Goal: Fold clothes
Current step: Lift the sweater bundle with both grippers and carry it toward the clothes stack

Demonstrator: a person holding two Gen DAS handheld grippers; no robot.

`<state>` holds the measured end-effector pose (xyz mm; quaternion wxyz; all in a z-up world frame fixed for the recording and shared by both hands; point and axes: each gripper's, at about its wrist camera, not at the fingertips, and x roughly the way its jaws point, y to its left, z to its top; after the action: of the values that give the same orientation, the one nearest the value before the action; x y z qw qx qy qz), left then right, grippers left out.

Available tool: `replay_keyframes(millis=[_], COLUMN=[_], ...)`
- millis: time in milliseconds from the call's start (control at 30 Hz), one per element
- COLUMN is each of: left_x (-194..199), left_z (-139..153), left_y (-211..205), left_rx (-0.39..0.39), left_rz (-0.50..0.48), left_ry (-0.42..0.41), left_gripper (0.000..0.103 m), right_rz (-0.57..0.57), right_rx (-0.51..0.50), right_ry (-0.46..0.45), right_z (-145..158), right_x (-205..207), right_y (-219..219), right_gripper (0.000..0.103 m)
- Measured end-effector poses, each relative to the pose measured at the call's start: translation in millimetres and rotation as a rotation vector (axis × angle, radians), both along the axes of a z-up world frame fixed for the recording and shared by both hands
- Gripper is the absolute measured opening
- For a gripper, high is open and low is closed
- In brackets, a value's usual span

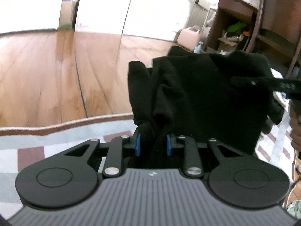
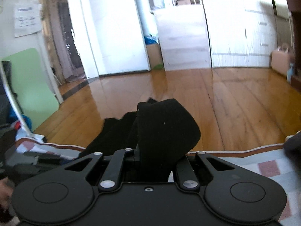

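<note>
The left gripper [image 1: 153, 144] has its jaws clenched on a bunched black garment [image 1: 197, 98], lifted above the bed's [image 1: 28, 141] checked cover near its floor-side edge. The right gripper [image 2: 156, 158] grasps another part; the cloth hangs slack between them, rightward of the left jaws.

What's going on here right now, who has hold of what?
A person is folding a black garment with two handheld grippers. The left gripper is shut on bunched fabric between its blue pads. The right gripper also grips the cloth, which drapes over its fingers. The garment is lifted above a checked cover, with a wooden floor beyond.
</note>
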<state>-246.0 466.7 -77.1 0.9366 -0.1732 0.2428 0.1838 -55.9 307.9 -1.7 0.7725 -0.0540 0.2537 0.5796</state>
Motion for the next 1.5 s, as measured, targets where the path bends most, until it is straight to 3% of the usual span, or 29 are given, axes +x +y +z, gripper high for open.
replay_keyframes(millis=[67, 333, 500, 667, 833, 967, 1033, 1067, 1100, 1167, 1233, 1300, 1433, 1500], left_x=[3.2, 45.5, 89.0, 160.6, 246.8, 328.8, 376.0, 401.8, 428.2, 480.8, 522.2, 547.2, 553.8, 539.8], left_z=[19.0, 96.3, 130.9, 181.1, 223.9, 246.3, 251.2, 248.3, 241.9, 217.8, 184.2, 153.2, 115.2, 103.5], left_y=[-14.6, -77.0, -109.0, -149.7, -178.8, -196.0, -202.4, -207.3, -212.5, -222.5, -225.8, -219.9, -177.6, -156.9], left_rx=[0.051, 0.114, 0.132, 0.381, 0.501, 0.574, 0.598, 0.613, 0.621, 0.608, 0.58, 0.514, 0.259, 0.174], left_rz=[-0.011, -0.117, -0.153, -0.239, -0.272, -0.286, -0.278, -0.27, -0.267, -0.251, -0.244, -0.248, -0.189, -0.145], left_ry=[-0.012, -0.044, -0.044, 0.009, 0.034, 0.017, -0.019, -0.051, -0.07, -0.026, 0.041, 0.09, 0.13, 0.125], left_gripper=[0.023, 0.02, 0.02, 0.02, 0.019, 0.019, 0.019, 0.02, 0.022, 0.035, 0.035, 0.035, 0.04, 0.047], right_rz=[0.004, -0.021, -0.041, -0.107, -0.171, -0.285, -0.392, -0.505, -0.607, -0.713, -0.749, -0.785, -0.845, -0.768], right_rx=[0.034, 0.17, 0.128, 0.089, 0.103, 0.189, 0.22, 0.226, 0.244, 0.263, 0.271, 0.279, 0.304, 0.432], right_ry=[0.004, -0.009, -0.114, -0.123, -0.1, -0.063, -0.094, -0.108, -0.063, 0.022, 0.103, 0.185, 0.355, 0.51], right_z=[16.5, 96.1, 141.6, 184.7, 219.4, 228.1, 217.4, 200.3, 175.8, 135.4, 100.8, 66.3, -0.2, -8.2], right_x=[-4.9, 11.8, 32.6, 75.7, 138.3, 217.9, 256.1, 274.6, 294.9, 324.2, 345.8, 367.3, 409.3, 419.0], right_y=[-26.2, -112.0, -142.1, -174.2, -196.7, -226.5, -239.8, -245.5, -252.4, -266.4, -280.3, -294.2, -322.1, -339.3], right_gripper=[0.014, 0.014, 0.013, 0.013, 0.013, 0.013, 0.012, 0.013, 0.019, 0.021, 0.021, 0.021, 0.047, 0.06])
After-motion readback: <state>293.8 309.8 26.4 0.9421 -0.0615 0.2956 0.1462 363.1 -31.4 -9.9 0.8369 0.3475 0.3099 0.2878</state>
